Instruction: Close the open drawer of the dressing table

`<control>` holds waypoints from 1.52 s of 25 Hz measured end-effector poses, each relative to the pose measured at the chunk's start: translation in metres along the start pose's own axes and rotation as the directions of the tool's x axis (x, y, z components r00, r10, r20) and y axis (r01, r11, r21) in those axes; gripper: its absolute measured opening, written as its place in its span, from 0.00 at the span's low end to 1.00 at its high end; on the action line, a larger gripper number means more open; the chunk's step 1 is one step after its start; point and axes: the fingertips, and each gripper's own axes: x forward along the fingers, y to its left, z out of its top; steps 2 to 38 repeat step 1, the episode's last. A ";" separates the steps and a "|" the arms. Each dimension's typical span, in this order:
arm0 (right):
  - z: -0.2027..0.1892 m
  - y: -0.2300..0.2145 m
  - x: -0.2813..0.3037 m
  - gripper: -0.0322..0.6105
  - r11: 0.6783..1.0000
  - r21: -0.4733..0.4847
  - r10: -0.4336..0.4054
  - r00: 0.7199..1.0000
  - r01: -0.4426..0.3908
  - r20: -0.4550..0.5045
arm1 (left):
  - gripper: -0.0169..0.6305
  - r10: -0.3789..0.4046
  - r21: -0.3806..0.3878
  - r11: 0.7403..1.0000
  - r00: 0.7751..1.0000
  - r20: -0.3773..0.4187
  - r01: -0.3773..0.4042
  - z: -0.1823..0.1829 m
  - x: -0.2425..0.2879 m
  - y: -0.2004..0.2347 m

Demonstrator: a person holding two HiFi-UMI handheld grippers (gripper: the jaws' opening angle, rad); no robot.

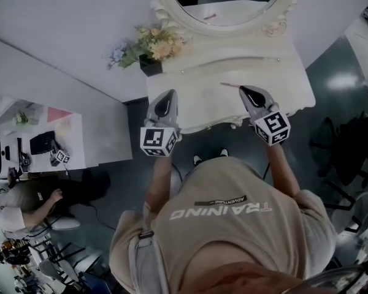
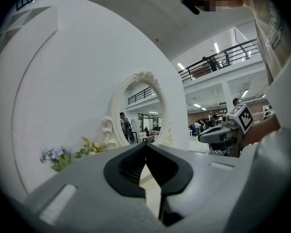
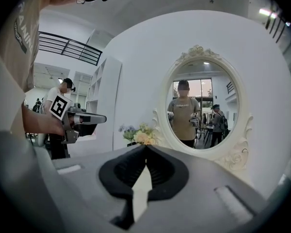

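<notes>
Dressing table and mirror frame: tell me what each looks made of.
Dressing table: probably painted wood or board, cream, smooth satin finish; the top shows soft glare and a scalloped moulded edge. Mirror frame: carved wood or moulded resin, same cream paint, with raised scrolls and a crest; which one, the look leaves open.

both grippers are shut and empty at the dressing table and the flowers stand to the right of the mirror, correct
One thing is wrong: the flowers stand to the left of the mirror, not the right, as the head view shows. The rest holds: the left gripper and the right gripper are both shut and empty at the dressing table.
</notes>
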 end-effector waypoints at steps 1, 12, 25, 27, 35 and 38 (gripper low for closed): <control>-0.001 -0.001 0.001 0.05 1.000 0.002 -0.002 1.000 0.002 -0.001 | 0.04 -0.003 0.000 1.000 1.000 -0.002 0.003 -0.001 0.003 0.000; -0.001 -0.001 0.001 0.05 1.000 0.002 -0.002 1.000 0.002 -0.001 | 0.04 -0.003 0.000 1.000 1.000 -0.002 0.003 -0.001 0.003 0.000; -0.001 -0.001 0.001 0.05 1.000 0.002 -0.002 1.000 0.002 -0.001 | 0.04 -0.003 0.000 1.000 1.000 -0.002 0.003 -0.001 0.003 0.000; -0.001 -0.001 0.001 0.05 1.000 0.002 -0.002 1.000 0.002 -0.001 | 0.04 -0.003 0.000 1.000 1.000 -0.002 0.003 -0.001 0.003 0.000; -0.001 -0.001 0.001 0.05 1.000 0.002 -0.002 1.000 0.002 -0.001 | 0.04 -0.003 0.000 1.000 1.000 -0.002 0.003 -0.001 0.003 0.000; -0.001 -0.001 0.001 0.05 1.000 0.002 -0.002 1.000 0.002 -0.001 | 0.04 -0.003 0.000 1.000 1.000 -0.002 0.003 -0.001 0.003 0.000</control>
